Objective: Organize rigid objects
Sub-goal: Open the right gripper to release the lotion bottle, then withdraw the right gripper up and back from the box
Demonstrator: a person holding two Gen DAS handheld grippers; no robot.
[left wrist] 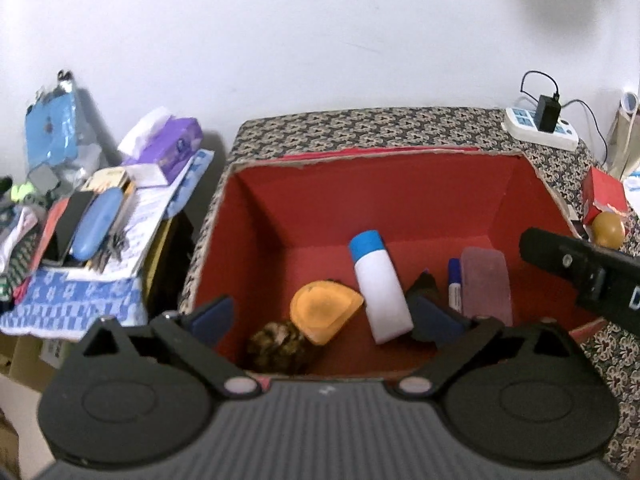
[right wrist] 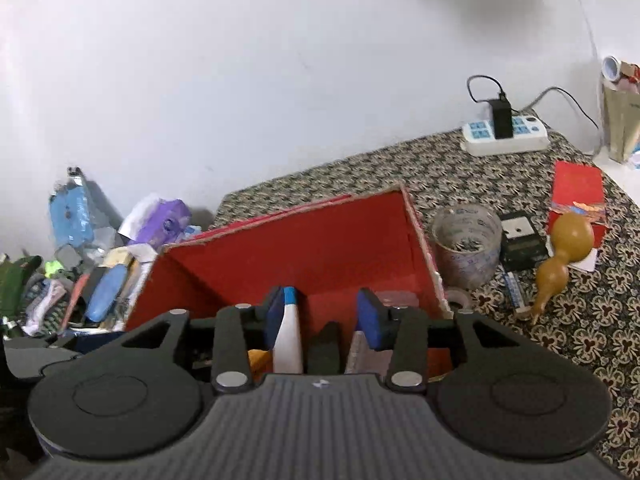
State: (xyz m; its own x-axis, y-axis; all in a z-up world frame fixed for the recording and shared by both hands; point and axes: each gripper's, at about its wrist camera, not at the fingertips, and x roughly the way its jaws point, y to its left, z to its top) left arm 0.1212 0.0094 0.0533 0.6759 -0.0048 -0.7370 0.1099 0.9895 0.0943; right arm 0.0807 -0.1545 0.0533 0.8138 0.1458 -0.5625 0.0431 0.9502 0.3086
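The left gripper (left wrist: 322, 312) is held over the near edge of the red box (left wrist: 400, 184) with its jaws spread wide and nothing between them, presumably so that the contents can be surveyed from above. Directly ahead of and below it lie the things already gathered: a white bottle (left wrist: 382, 298) with a blue cap lying on its side, an orange case (left wrist: 324, 312) just left of it, a dark mottled object (left wrist: 276, 346) nearest the gripper, and to the right a blue marker (left wrist: 454, 284) beside a translucent pink case (left wrist: 486, 286). The right gripper (right wrist: 326, 316) is poised above the same box, jaws parted and apparently empty; a dark object is seen below the gap, but contact cannot be judged. Off to its right, on the patterned cloth (right wrist: 560, 340), items probably still to be sorted are left: a roll of clear tape (right wrist: 468, 240), a small black device (right wrist: 522, 240) and a tan gourd (right wrist: 558, 256) with a smooth, glossy, double-bulbed body tapering to a point.
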